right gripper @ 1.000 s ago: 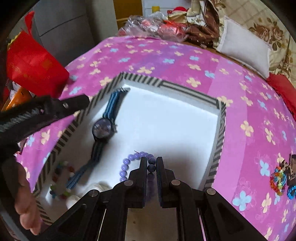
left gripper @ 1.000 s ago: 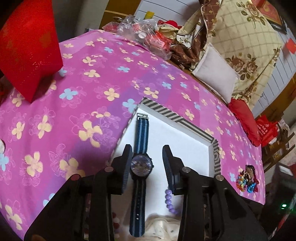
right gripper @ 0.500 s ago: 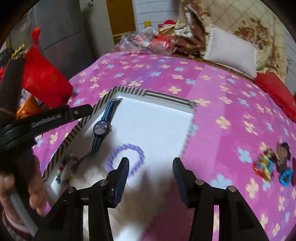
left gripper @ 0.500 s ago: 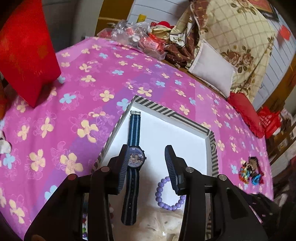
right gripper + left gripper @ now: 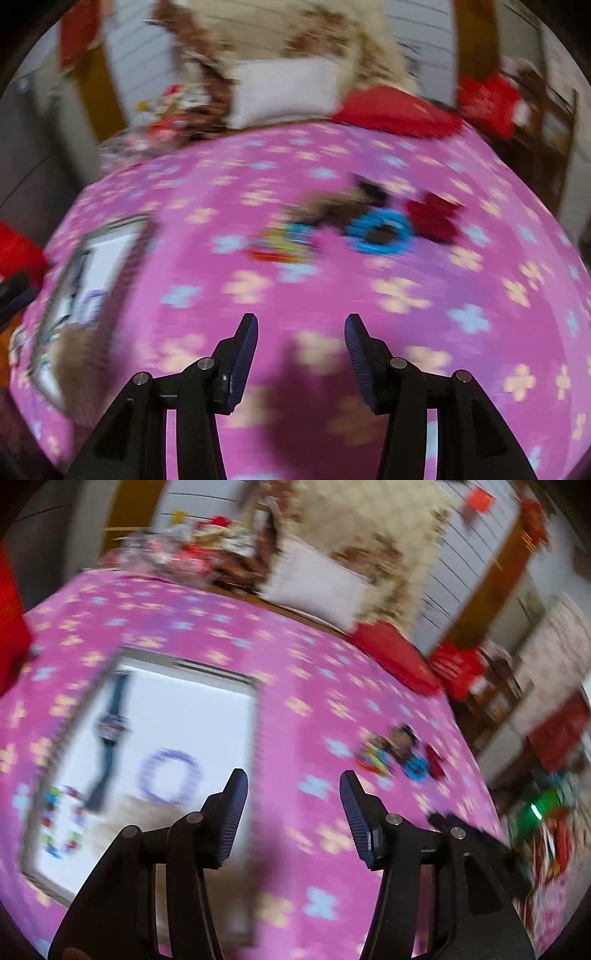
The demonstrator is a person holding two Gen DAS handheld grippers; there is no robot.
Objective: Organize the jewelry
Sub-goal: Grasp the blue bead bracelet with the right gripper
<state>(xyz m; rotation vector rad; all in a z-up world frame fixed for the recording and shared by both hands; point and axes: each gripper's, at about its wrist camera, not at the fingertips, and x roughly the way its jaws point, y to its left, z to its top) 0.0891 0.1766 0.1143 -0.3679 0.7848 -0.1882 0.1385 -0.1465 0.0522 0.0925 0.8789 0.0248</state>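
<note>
Right wrist view: blue bracelet ahead of spread, empty fingers; light, floppy, pinch its band. Left fingers also spread, empty.

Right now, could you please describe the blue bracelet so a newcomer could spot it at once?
On the pink flowered cloth, look at the loose cluster lying right of the white tray. The blue bracelet is the bright ring between a multicoloured one and a dark red piece.

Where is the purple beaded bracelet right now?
In the left wrist view, the purple beaded bracelet lies inside the white striped-rim tray, left of centre, just right of the blue-strapped wristwatch and ahead-left of the open left gripper.
</note>
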